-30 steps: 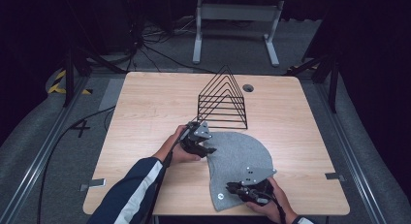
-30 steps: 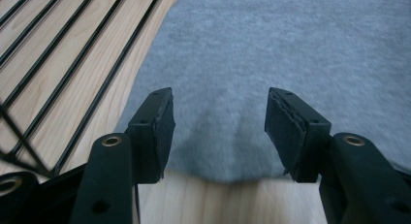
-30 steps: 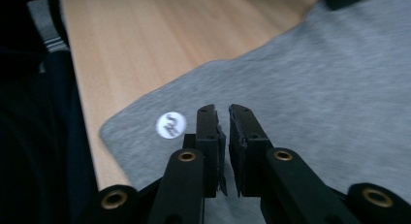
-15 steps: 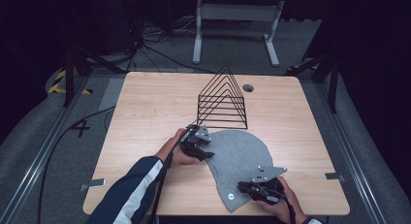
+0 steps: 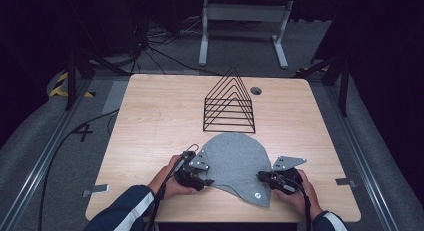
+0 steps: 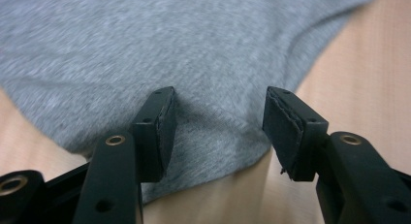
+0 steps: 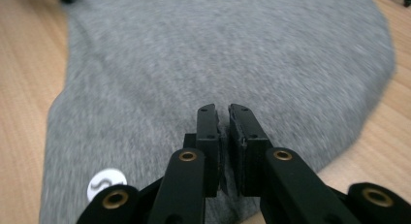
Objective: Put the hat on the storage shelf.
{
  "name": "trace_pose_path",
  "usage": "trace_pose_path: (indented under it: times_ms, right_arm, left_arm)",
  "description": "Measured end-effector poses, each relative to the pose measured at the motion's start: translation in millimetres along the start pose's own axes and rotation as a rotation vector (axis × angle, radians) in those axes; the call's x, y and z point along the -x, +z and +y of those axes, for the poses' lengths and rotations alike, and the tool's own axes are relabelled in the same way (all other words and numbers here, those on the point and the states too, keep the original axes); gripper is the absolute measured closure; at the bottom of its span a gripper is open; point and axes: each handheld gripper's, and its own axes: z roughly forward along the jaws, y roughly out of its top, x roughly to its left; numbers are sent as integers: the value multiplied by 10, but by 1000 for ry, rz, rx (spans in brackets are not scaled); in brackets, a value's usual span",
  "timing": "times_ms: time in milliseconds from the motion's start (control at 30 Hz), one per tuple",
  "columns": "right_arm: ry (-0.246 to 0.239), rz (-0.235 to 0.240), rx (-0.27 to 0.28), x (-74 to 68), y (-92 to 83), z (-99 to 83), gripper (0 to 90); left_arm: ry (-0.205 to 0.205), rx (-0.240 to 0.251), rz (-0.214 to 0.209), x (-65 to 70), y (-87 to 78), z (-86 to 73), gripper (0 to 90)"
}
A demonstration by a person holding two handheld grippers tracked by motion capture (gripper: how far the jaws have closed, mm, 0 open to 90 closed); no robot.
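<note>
- high view has wire rack point(image 5: 229, 103) behind grey cloth point(image 5: 235, 163) on table point(image 5: 150, 116); gripper views don't
- left gripper point(image 6: 218, 122) jaws apart over cloth edge
- right gripper point(image 7: 224, 136) clamps cloth's near edge

In front of you: one grey cloth point(image 5: 235, 161), one black wire rack point(image 5: 229, 103), one wooden table point(image 5: 160, 116), and two grippers, your left gripper point(image 5: 204, 182) and right gripper point(image 5: 261, 177).

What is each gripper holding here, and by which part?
The right gripper pinches the grey cloth at its near edge. The left gripper is open over the cloth's edge, holding nothing.
</note>
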Motion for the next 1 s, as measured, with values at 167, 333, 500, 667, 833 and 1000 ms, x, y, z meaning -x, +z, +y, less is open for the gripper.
trace_pose_path:
  times_ms: [167, 333, 500, 667, 833, 1000]
  right_arm:
    - [9, -29, -10, 127, 33, 49, 835]
    - [33, -26, -3, 260, 37, 52, 824]
    - [36, -40, -10, 336, 22, 53, 780]
    - [49, -57, -4, 358, -31, 58, 679]
    - [69, -82, 52, 441, -123, 149, 574]
    - [83, -66, 53, 528, -53, 250, 480]
  left_arm:
    - [9, -14, 15, 195, -25, -31, 462]
    - [9, -15, 1, 305, -35, -44, 462]
    - [-4, -18, -34, 404, -34, -28, 462]
    - [4, 10, -30, 379, -125, 3, 458]
    - [-61, 81, 93, 83, -317, 48, 384]
    - [-129, 56, 150, -229, -266, 66, 313]
